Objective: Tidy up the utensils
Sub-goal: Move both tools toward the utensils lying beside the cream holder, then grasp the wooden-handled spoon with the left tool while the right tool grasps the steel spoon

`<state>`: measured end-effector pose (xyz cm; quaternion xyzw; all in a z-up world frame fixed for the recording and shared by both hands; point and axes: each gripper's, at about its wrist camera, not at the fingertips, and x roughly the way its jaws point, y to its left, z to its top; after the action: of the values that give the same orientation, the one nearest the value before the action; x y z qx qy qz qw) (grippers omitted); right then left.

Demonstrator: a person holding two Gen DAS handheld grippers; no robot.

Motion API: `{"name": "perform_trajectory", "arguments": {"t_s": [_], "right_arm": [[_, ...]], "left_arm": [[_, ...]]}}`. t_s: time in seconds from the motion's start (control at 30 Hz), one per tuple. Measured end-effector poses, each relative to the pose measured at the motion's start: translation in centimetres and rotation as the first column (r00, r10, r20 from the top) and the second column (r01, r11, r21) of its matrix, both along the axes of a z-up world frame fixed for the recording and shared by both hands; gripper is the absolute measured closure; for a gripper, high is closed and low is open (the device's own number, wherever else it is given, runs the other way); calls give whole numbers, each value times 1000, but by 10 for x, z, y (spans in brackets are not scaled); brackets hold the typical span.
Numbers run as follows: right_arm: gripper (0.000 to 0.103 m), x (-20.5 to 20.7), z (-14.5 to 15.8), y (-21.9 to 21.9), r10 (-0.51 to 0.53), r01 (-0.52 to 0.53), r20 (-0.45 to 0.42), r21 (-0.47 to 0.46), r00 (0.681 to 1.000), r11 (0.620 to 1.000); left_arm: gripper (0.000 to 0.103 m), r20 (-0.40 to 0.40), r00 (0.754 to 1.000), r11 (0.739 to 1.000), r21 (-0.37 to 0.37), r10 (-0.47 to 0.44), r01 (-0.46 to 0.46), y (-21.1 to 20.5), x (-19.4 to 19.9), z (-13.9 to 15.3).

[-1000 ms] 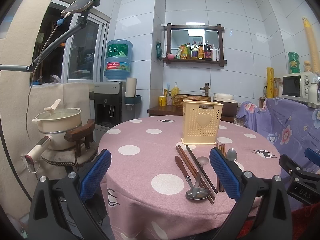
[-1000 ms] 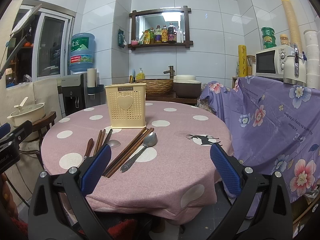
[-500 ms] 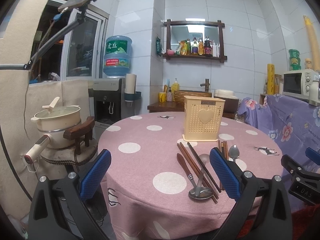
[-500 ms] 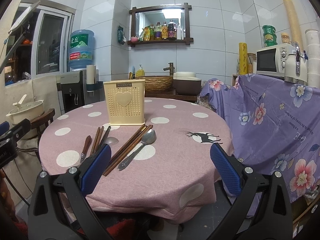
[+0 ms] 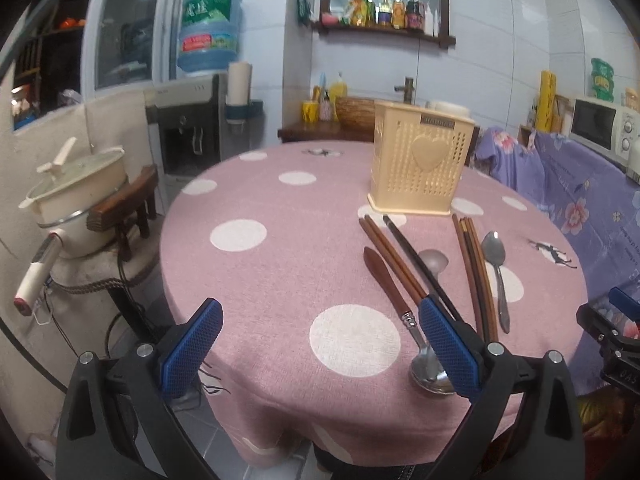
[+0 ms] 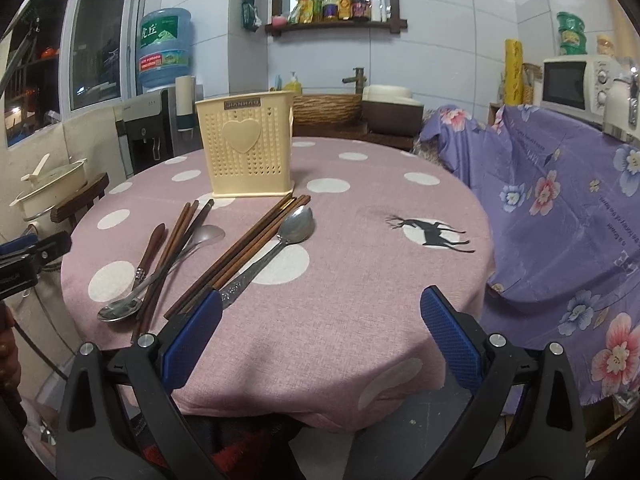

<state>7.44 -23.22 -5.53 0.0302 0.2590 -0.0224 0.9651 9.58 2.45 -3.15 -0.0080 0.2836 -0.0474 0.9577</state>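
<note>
A cream perforated utensil holder (image 5: 420,164) (image 6: 248,148) stands upright on the round pink polka-dot table (image 5: 280,248) (image 6: 360,248). In front of it lie brown chopsticks (image 5: 394,260) (image 6: 240,256), a black chopstick (image 5: 420,264), a wooden-handled spoon (image 5: 400,304) (image 6: 136,280) and steel spoons (image 5: 496,268) (image 6: 276,252). My left gripper (image 5: 320,344) is open above the table's near edge, its right pad beside the wooden-handled spoon's bowl. My right gripper (image 6: 320,336) is open too, its left pad by the chopstick ends. Neither holds anything.
A cream pot (image 5: 76,196) sits on a wooden stool left of the table. A purple floral cloth (image 6: 560,208) covers furniture on the right, with a microwave (image 6: 576,84) on it. A water dispenser (image 5: 188,132) and sink counter (image 6: 352,116) stand behind.
Both grippers have moved forward and tilted down toward the table, so the utensils and holder look nearer. Both stayed open.
</note>
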Motion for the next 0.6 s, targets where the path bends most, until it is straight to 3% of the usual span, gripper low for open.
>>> {"name": "perform_trajectory", "arguments": {"t_s": [0.17, 0.4, 0.6], "right_arm": [[9, 32, 4, -7, 38, -34, -67, 56, 997, 998], [25, 77, 9, -9, 60, -41, -158, 123, 986, 992], [27, 94, 7, 4, 69, -52, -191, 90, 979, 995]], "left_arm": [[22, -124, 990, 996, -67, -65, 57, 1, 33, -5], [42, -239, 962, 990, -82, -135, 119, -12, 70, -8], [55, -327, 930, 984, -109, -170, 141, -25, 94, -15]]}}
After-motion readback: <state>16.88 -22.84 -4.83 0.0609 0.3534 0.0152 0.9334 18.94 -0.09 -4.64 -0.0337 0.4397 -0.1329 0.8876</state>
